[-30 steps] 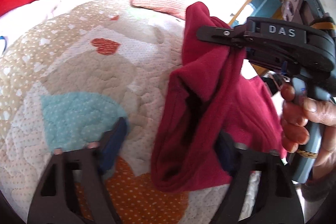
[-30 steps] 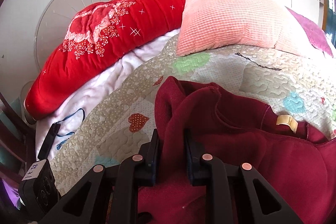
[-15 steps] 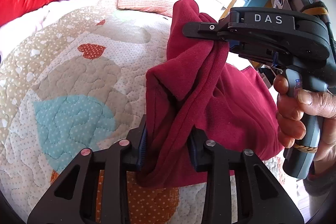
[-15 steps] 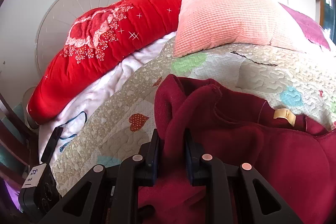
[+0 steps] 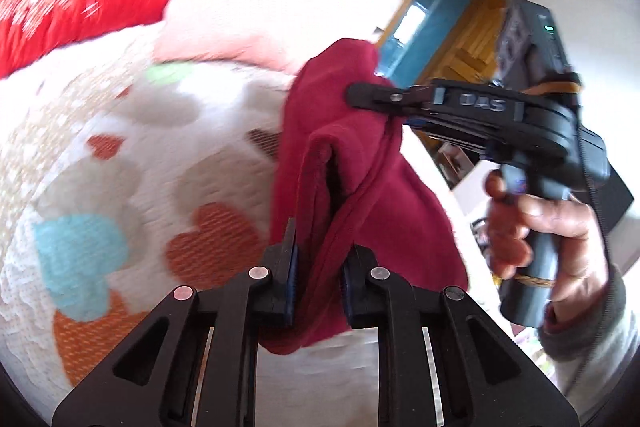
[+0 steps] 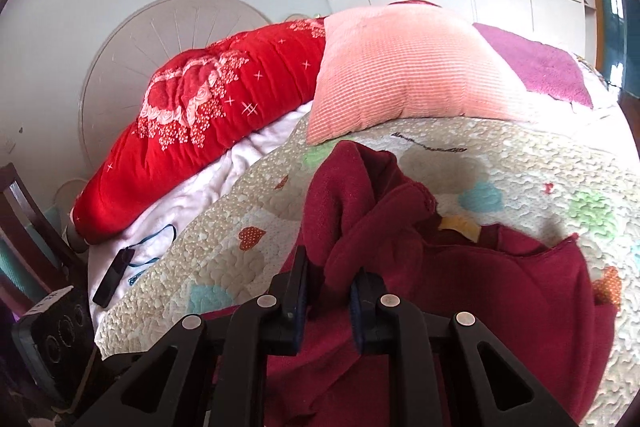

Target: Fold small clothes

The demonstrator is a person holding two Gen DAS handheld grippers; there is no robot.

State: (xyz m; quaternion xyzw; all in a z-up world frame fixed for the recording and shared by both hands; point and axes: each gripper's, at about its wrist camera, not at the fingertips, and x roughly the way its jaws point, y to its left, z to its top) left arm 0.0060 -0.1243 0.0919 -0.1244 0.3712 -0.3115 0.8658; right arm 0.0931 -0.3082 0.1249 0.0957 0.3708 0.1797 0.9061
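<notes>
A small dark red fleece garment (image 5: 352, 163) hangs bunched between both grippers above the quilted bed. My left gripper (image 5: 318, 259) is shut on a fold of its lower edge. My right gripper (image 6: 328, 279) is shut on another fold of the garment (image 6: 460, 287), whose collar with a yellow label (image 6: 460, 227) trails onto the quilt. The right gripper also shows in the left wrist view (image 5: 360, 95), pinching the garment's top, held in a hand.
A patterned quilt (image 6: 500, 155) covers the bed. A pink pillow (image 6: 408, 67), a red blanket (image 6: 224, 99) and a purple blanket (image 6: 536, 63) lie at the back. A black device with a cord (image 6: 114, 275) lies at the left. A doorway (image 5: 436, 11) is at right.
My left gripper closed on the garment's lower fold, and both grippers have lifted the garment higher off the quilt. The right gripper has kept its hold throughout.
</notes>
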